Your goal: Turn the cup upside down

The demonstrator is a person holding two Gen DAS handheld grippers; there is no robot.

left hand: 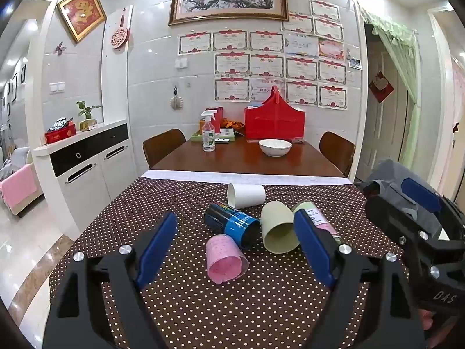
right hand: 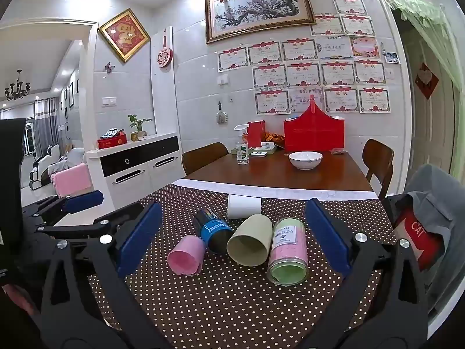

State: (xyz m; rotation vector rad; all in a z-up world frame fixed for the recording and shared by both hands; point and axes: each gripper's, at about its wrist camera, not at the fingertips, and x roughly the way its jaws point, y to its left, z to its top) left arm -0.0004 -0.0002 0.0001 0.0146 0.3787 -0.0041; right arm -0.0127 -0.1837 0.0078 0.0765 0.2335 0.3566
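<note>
Both grippers hover with blue fingers (left hand: 158,242) spread wide and empty: the left gripper (left hand: 232,247) faces the pink cup (left hand: 225,258), the right gripper (right hand: 232,238) the beige cup (right hand: 248,241). All five cups lie sideways, clustered mid-tabletop (right hand: 232,305), probably so each needs lifting and turning.

Both wrist views face the cups (left hand: 247,226) — close, low.
</note>
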